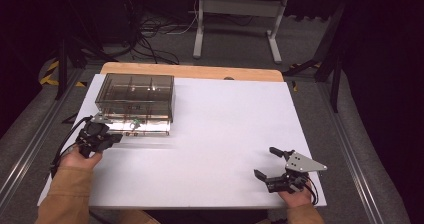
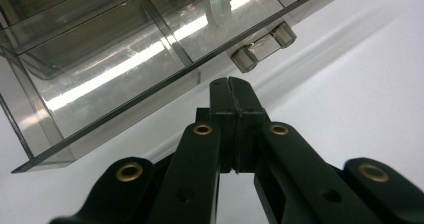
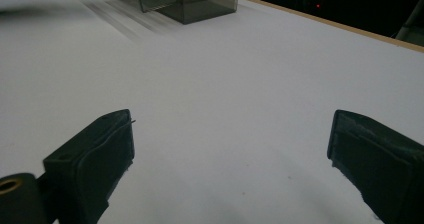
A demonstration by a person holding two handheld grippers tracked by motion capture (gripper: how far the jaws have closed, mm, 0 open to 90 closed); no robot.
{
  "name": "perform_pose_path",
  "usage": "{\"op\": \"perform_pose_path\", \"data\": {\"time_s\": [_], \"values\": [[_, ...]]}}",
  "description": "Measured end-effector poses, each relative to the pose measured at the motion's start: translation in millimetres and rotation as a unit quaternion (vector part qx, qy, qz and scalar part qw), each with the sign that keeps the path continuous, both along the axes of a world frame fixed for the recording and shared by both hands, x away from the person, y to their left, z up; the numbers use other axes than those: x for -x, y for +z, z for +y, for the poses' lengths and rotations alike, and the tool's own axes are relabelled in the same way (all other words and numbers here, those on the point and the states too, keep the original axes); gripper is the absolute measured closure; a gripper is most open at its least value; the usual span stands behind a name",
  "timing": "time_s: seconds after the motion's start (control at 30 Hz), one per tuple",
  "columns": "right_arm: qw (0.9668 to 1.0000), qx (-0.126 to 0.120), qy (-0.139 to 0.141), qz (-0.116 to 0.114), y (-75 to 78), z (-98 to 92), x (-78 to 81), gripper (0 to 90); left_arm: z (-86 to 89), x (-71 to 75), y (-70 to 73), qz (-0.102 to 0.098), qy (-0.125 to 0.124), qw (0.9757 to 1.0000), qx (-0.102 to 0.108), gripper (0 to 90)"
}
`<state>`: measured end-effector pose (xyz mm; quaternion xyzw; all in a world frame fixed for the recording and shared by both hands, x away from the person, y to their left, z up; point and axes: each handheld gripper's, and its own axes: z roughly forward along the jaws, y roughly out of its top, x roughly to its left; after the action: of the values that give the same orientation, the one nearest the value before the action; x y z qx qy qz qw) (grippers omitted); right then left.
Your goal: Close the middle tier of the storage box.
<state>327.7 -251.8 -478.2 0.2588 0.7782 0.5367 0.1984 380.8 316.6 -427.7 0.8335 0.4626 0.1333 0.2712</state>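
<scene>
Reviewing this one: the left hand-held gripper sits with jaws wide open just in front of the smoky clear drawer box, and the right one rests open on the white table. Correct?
Not quite. The left hand-held gripper has its jaws shut, pressed together with nothing between them, as the left gripper view shows. It does sit just in front of the smoky clear drawer box, and the right hand-held gripper is open over the white table.

Left gripper (image 1: 116, 137) has its fingers pressed together; right gripper (image 1: 266, 163) rests with fingers spread wide.

I count 1 smoky clear compartment box (image 1: 135, 96) w/ 1 drawer (image 1: 145, 126) pulled out, 1 white table (image 1: 215, 134), 2 grippers: left (image 1: 97, 136), right (image 1: 272, 166).
</scene>
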Motion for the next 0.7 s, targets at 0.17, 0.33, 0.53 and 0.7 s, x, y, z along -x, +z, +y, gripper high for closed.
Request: {"op": "perform_pose_path", "data": {"time_s": [0.17, 0.33, 0.53, 0.7], "values": [[1.0, 0.0, -0.001, -0.001, 0.0, 0.0, -0.2, 5.1, 0.1, -2.5, -2.3, 0.006, 0.0, 1.0, -0.006, 89.8], [1.0, 0.002, -0.002, 0.0, 0.1, 0.0, -0.3, 5.1, -0.3, -3.2, -2.8, 0.007, 0.002, 1.0, -0.002, 89.8], [1.0, 0.001, -0.002, 0.0, 0.1, 0.0, -0.3, 5.1, 0.1, -6.9, -6.0, 0.009, 0.005, 0.9999, -0.003, 89.8], [1.0, 0.0, -0.002, 0.0, 0.0, 0.1, -0.4, 5.1, -1.2, -7.7, -6.9, 0.009, 0.011, 0.9999, 0.004, 89.8]]}}
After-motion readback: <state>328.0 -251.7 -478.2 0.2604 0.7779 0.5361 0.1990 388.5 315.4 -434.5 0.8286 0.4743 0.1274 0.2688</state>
